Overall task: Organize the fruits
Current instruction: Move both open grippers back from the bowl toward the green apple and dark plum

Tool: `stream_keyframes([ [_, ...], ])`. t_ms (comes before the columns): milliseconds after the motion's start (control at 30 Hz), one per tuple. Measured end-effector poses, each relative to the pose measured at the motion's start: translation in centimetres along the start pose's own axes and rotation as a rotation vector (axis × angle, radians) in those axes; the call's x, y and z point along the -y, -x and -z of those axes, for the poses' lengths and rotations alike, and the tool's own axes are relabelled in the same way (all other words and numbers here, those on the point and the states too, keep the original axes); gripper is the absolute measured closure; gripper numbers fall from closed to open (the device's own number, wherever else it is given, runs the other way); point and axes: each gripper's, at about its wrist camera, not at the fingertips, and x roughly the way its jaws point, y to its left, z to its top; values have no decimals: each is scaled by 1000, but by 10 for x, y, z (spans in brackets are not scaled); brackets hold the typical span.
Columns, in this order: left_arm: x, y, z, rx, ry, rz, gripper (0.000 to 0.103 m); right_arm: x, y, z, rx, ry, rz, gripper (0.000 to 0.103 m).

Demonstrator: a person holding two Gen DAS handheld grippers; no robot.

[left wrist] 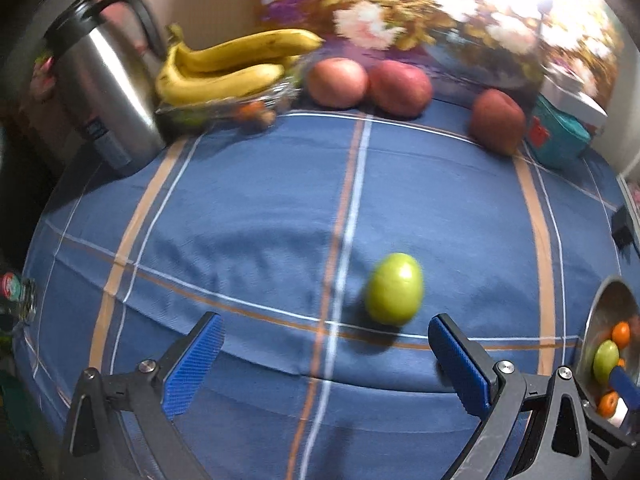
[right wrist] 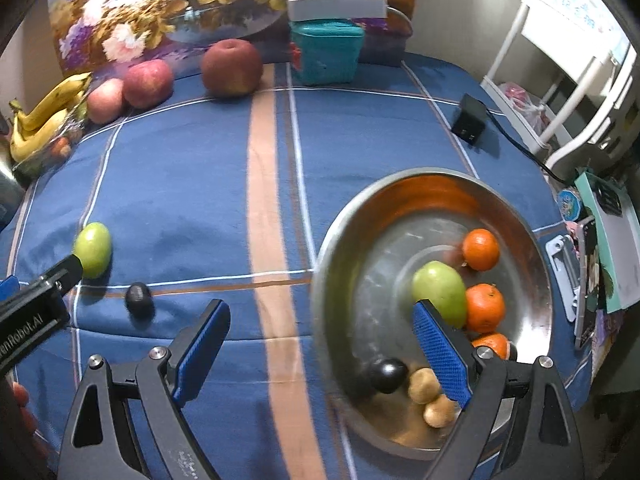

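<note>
- Left gripper, nearest the camera, fingers spread wide, grasping nothing.
- Green fruit lies on the blue tablecloth just beyond its fingertips.
- Right gripper also spread, empty, one finger over the metal bowl of fruit.

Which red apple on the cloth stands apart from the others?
The darkest red apple, beside the teal box. The other two apples touch each other nearer the bananas.

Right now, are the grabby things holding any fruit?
No. Both are open and empty: the left hand-held gripper is near the loose green fruit, the right hand-held gripper over the round metal bowl.
</note>
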Motion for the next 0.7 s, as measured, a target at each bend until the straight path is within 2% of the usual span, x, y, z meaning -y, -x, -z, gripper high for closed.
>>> stream_keyframes([
  [400,-65,1,-8,-2,149,-14,0,-46,2,1,-14,50,-31,11],
  [567,-74,1,-10,9,191,9,0,-67,4,2,-15,77,-55,11],
  [700,-73,-2,-11,-4,186,30,0,-76,2,2,-21,88,-65,11],
])
